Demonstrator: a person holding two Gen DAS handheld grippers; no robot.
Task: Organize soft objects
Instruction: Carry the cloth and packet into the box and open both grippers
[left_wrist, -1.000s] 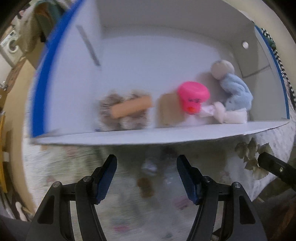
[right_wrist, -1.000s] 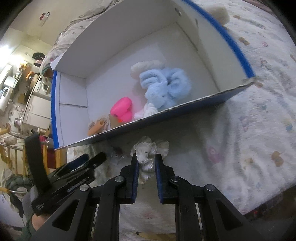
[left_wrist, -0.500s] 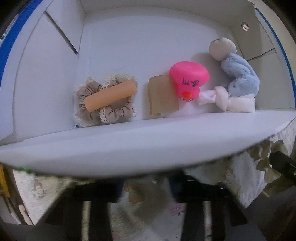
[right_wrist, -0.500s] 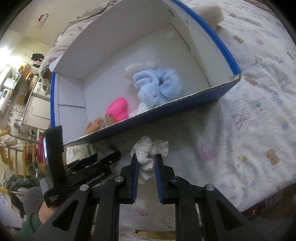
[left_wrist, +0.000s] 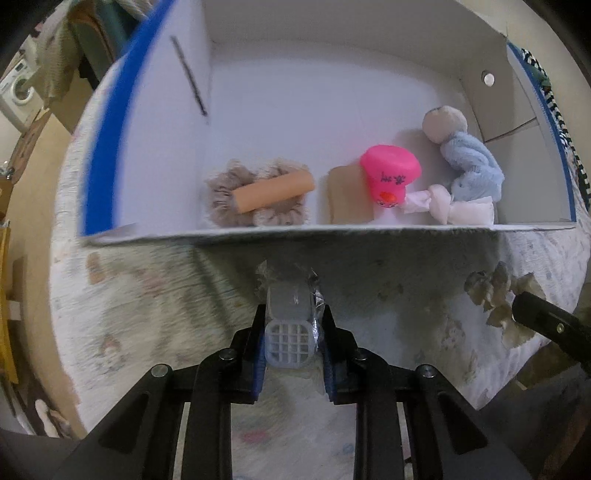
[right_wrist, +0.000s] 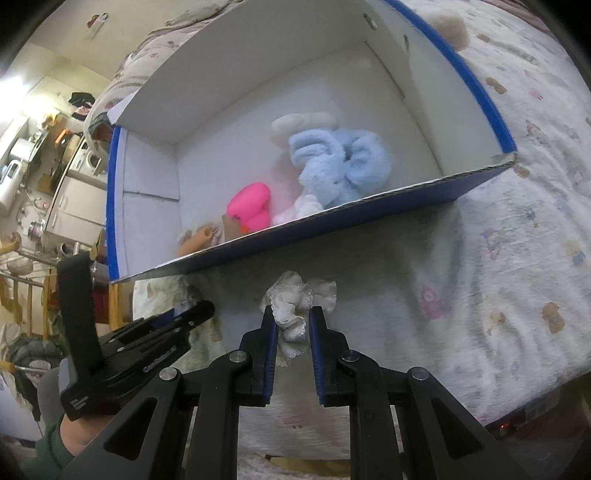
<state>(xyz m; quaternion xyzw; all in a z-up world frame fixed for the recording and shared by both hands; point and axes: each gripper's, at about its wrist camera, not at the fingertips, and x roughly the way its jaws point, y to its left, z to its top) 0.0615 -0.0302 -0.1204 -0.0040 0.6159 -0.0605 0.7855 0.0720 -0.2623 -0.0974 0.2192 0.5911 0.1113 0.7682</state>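
Note:
My left gripper (left_wrist: 291, 317) is shut on a small grey-white wrapped object with a grid face (left_wrist: 289, 332), held over the bedspread just in front of the box (left_wrist: 295, 233). My right gripper (right_wrist: 292, 314) is shut on a white lace scrunchie (right_wrist: 295, 306), also in front of the box (right_wrist: 332, 218); the scrunchie shows at the right of the left wrist view (left_wrist: 498, 299). Inside the box lie a beige scrunchie (left_wrist: 255, 206) with an orange cylinder (left_wrist: 275, 192) on it, a tan piece (left_wrist: 343, 199), a pink toy (left_wrist: 389, 177) and a blue plush (left_wrist: 472, 173).
The box is white inside with blue outer walls and lies on a patterned bedspread (right_wrist: 498, 258). The bed edge drops off at the left (left_wrist: 55, 295). A cluttered room with appliances lies beyond at the left (right_wrist: 44, 166). The left gripper shows in the right wrist view (right_wrist: 147, 332).
My left gripper has pulled back from the box wall and closed on the wrapped grid-faced object; a second ago it was open and empty. The right gripper keeps holding the scrunchie.

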